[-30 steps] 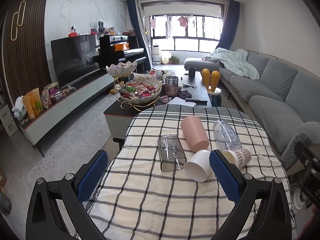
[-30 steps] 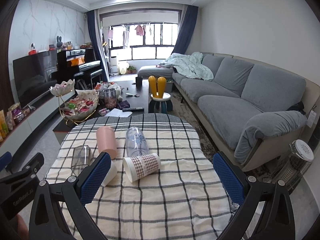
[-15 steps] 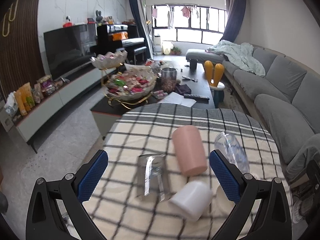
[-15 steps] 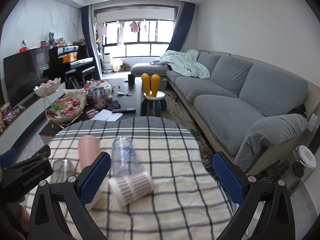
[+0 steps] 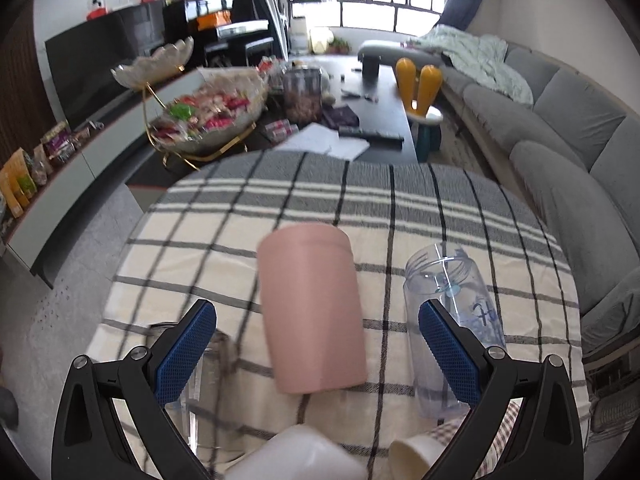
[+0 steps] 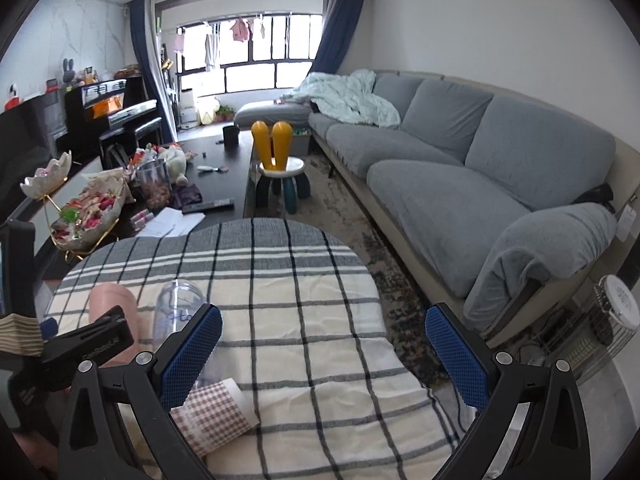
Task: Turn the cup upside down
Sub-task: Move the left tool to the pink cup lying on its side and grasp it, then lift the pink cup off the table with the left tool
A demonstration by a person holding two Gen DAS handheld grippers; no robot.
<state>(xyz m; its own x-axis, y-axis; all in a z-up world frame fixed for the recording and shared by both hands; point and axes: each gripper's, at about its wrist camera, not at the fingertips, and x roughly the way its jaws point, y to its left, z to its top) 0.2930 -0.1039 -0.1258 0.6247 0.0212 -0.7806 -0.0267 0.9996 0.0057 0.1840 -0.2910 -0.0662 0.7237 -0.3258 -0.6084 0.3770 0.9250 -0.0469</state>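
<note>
The left gripper (image 5: 318,356) is spread wide with nothing between its blue pads; just below it lie a white cup (image 5: 296,456) and a checked paper cup (image 5: 424,454); the pink cup (image 5: 314,316) lies on its side between the fingers on the checked tablecloth (image 5: 360,208), a clear bottle (image 5: 452,320) beside it; the right gripper (image 6: 324,358) gapes empty too; beyond stands a grey sofa (image 6: 460,184).

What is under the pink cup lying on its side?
The pink cup rests directly on the checked tablecloth, between the open left tongs. Nothing else shows beneath it, though the cloth right under its body is hidden.
</note>
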